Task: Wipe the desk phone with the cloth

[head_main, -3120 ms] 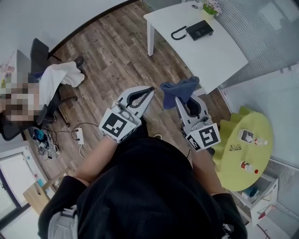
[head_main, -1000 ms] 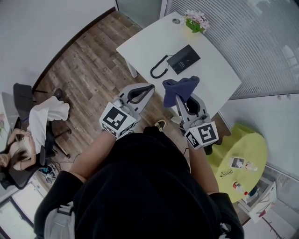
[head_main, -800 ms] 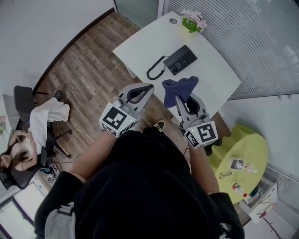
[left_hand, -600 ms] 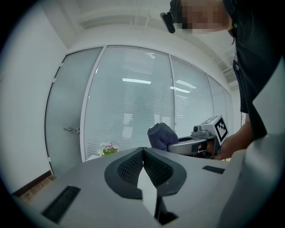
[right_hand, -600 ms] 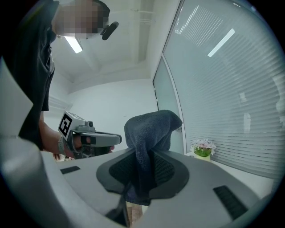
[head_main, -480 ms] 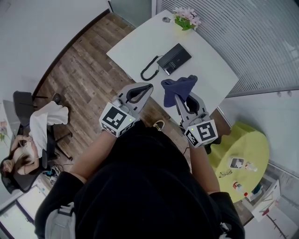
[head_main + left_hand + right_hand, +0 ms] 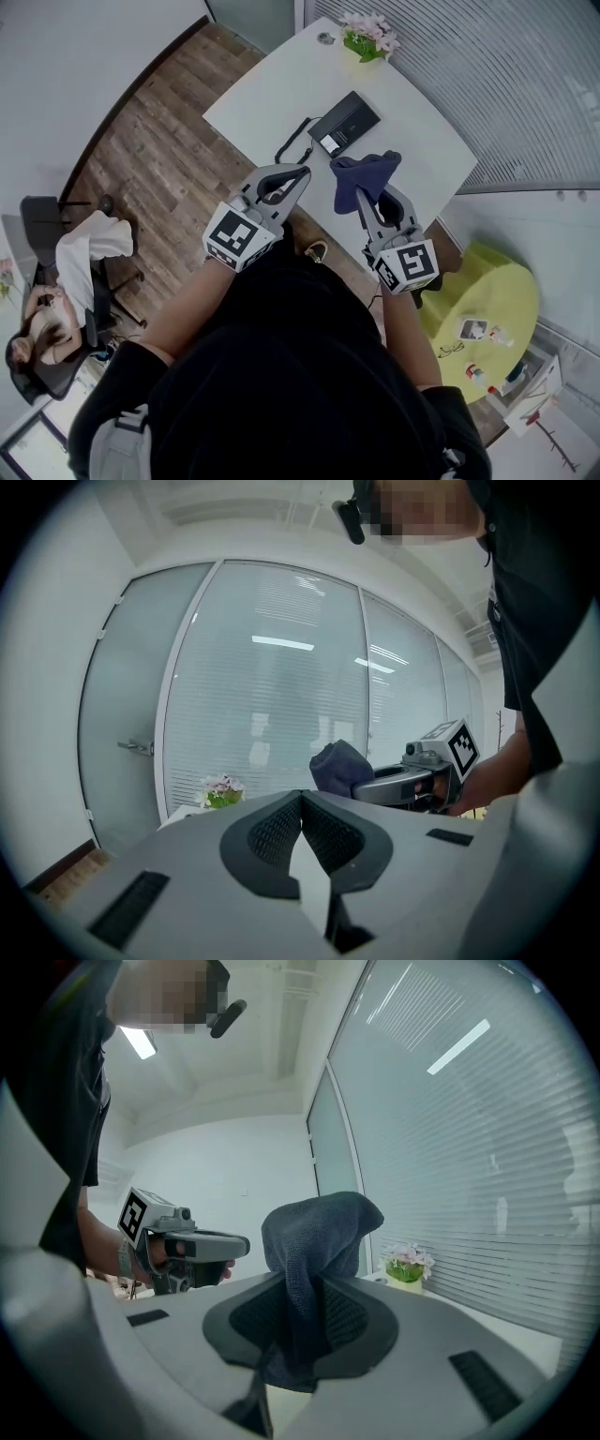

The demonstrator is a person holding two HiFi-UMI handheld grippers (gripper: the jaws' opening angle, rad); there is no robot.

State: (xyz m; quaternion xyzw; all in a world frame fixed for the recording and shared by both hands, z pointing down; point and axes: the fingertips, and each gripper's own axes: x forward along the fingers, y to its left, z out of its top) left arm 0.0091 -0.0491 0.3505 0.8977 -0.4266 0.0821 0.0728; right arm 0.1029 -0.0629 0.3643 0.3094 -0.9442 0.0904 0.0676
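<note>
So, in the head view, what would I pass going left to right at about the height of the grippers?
white garment → left gripper → cloth → yellow-green round table

Dark blue cloth, black desk phone, white table, brown plank floor, lime side table.
</note>
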